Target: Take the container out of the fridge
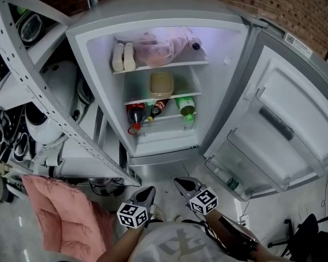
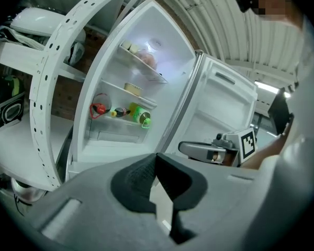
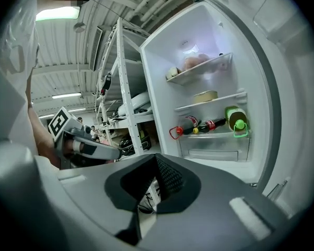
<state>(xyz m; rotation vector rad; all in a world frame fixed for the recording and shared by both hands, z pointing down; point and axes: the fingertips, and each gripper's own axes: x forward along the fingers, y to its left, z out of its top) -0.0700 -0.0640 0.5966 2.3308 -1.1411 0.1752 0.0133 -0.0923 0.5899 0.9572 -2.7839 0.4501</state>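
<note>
1. Container (image 1: 160, 85): on the middle shelf (image 1: 192, 94) of the fridge (image 1: 96, 64), whose door (image 1: 295, 119) is open.
2. Left gripper (image 1: 148, 190), right gripper (image 1: 180, 182): jaws closed, empty, near the person, well short of the fridge.
3. Remaining: reach, grasp, withdraw.

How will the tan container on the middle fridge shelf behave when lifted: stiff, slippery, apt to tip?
The container looks like moulded plastic, so probably stiff. Its smooth rounded sides may be slippery. It lies low and flat on the shelf, so tipping seems unlikely.
</note>
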